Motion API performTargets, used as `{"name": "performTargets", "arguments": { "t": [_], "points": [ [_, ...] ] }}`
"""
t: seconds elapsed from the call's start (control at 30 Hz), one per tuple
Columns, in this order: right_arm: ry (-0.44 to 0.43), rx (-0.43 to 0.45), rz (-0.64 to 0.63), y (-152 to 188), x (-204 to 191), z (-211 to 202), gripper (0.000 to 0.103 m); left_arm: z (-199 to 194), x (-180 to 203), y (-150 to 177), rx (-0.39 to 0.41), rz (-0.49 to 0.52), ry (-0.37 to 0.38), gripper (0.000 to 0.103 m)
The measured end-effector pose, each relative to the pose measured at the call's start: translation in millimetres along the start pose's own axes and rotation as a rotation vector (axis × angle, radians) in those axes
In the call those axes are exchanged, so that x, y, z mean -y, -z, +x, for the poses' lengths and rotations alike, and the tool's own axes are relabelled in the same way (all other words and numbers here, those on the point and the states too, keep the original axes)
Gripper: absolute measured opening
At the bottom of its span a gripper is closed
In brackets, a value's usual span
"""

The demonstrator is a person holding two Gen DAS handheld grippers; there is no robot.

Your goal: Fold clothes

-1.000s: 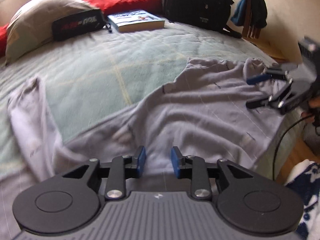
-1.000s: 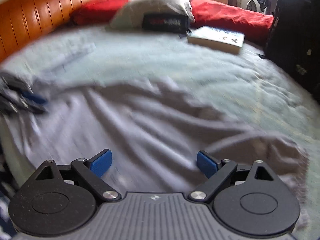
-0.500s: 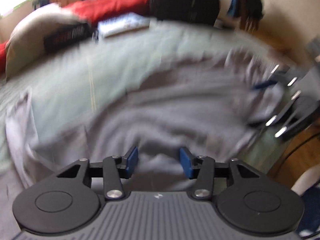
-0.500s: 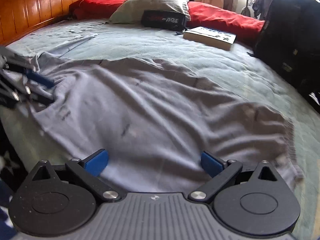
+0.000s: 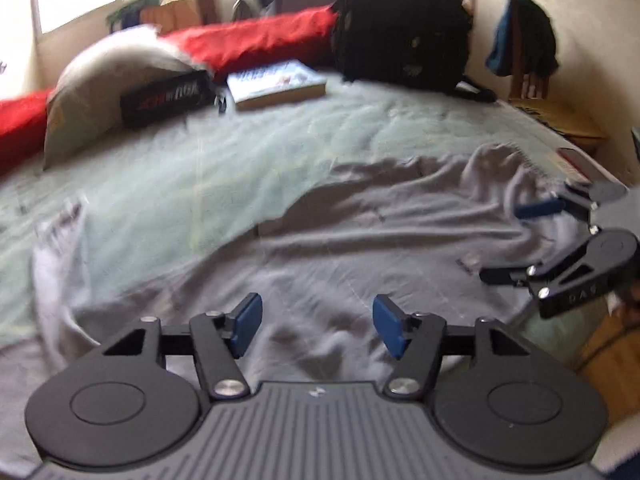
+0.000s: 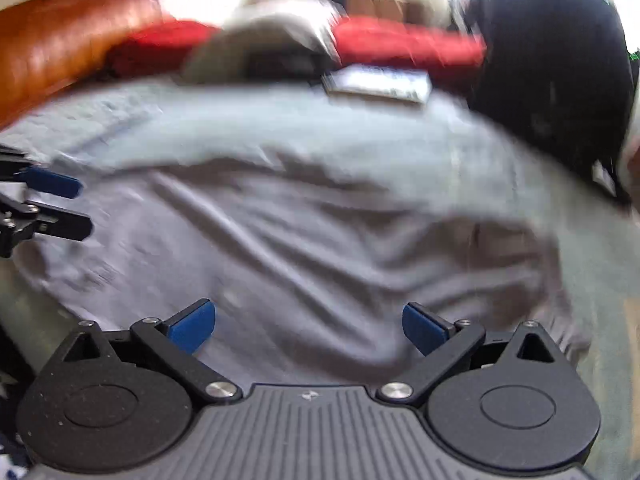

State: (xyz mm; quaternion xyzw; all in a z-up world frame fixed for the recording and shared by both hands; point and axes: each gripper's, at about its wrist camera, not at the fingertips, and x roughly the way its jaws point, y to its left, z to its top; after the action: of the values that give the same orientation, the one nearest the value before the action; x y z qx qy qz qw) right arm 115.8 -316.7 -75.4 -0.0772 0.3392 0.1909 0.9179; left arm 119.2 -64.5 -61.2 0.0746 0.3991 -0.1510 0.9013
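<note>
grey garment [image 5: 360, 248] spread rumpled on bed [image 5: 240, 168]; left gripper [image 5: 316, 328] and right gripper [image 6: 308, 328], jaws parted and empty, flank it, apparently to reach its edges.

The bed [image 5: 168, 184] is viewed low and close from its near edge by both wrist cameras, facing the far pillows [image 5: 100, 80]; the grey garment [image 6: 280, 240] and book [image 5: 276, 84] are shared.

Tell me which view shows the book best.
The left wrist view: the book lies on the bed beside the black case, its cover and page edge fairly sharp. The right wrist view shows it only as a blurred rectangle.
</note>
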Motion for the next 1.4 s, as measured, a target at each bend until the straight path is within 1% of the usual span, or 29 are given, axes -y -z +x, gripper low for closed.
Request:
{"name": "performTargets", "arguments": {
  "t": [0.03, 0.17, 0.23, 0.27, 0.3, 0.33, 0.4, 0.53, 0.57, 0.63, 0.7, 0.8, 0.83, 0.9, 0.97, 1.03, 1.1, 1.17, 1.23, 1.3, 1.33, 1.4],
  "points": [
    [0.001, -0.005, 0.008, 2, 2, 0, 0.103, 8, 2, 2, -0.017, -0.016, -0.003, 0.063],
    [0.005, -0.024, 0.042, 12, 9, -1, 0.103, -7, 7, 31, 0.027, 0.013, -0.024, 0.064],
    [0.007, -0.034, 0.058, 17, 13, -2, 0.103, -16, 6, 28, 0.010, 0.024, -0.027, 0.064],
    [0.004, -0.037, 0.067, 16, 14, -2, 0.103, -18, 5, 23, 0.020, 0.033, -0.029, 0.065],
    [-0.008, -0.033, 0.077, 11, 15, -3, 0.103, -21, 5, 19, 0.033, 0.043, -0.030, 0.066],
    [-0.023, -0.024, 0.084, 4, 17, -3, 0.103, -20, 4, 14, 0.049, 0.044, -0.031, 0.069],
    [-0.031, -0.012, 0.089, -16, 19, 1, 0.103, -14, 3, 3, 0.075, 0.035, -0.019, 0.070],
    [0.034, -0.032, 0.107, -58, 26, 33, 0.103, 9, -6, 8, 0.073, -0.029, -0.031, 0.071],
    [0.037, -0.053, 0.123, -66, 29, 45, 0.103, 14, -8, 9, 0.072, -0.045, -0.035, 0.073],
    [0.038, -0.112, 0.152, -79, 32, 71, 0.103, 11, -13, 16, 0.098, -0.074, -0.012, 0.073],
    [0.051, -0.150, 0.157, -85, 32, 95, 0.103, 5, -19, 21, 0.105, -0.104, -0.001, 0.073],
    [0.088, -0.176, 0.159, -91, 32, 119, 0.103, -5, -24, 24, 0.097, -0.122, 0.024, 0.073],
    [0.092, -0.187, 0.162, -94, 33, 120, 0.103, -7, -27, 22, 0.095, -0.128, 0.037, 0.073],
    [0.107, -0.195, 0.168, -102, 31, 113, 0.103, -13, -38, 16, 0.121, -0.141, 0.046, 0.074],
    [0.108, -0.188, 0.177, -109, 27, 104, 0.103, -10, -53, 8, 0.143, -0.169, 0.023, 0.077],
    [0.090, -0.185, 0.194, -117, 22, 99, 0.103, 2, -71, 1, 0.115, -0.223, 0.016, 0.077],
    [0.080, -0.195, 0.200, -125, 13, 104, 0.103, 6, -76, 5, 0.107, -0.236, 0.023, 0.076],
    [0.097, -0.226, 0.189, -132, 2, 117, 0.103, 10, -81, 11, 0.102, -0.247, 0.031, 0.078],
    [0.108, -0.264, 0.187, -134, -5, 136, 0.103, 9, -80, 15, 0.110, -0.233, 0.035, 0.078],
    [0.131, -0.273, 0.189, -135, -6, 152, 0.103, 7, -80, 18, 0.119, -0.217, 0.039, 0.078],
    [0.136, -0.269, 0.194, -135, -5, 155, 0.103, 7, -79, 20, 0.124, -0.209, 0.041, 0.078],
    [0.123, -0.255, 0.214, -136, -2, 148, 0.103, 3, -77, 22, 0.126, -0.193, 0.036, 0.078]
  ]
}}
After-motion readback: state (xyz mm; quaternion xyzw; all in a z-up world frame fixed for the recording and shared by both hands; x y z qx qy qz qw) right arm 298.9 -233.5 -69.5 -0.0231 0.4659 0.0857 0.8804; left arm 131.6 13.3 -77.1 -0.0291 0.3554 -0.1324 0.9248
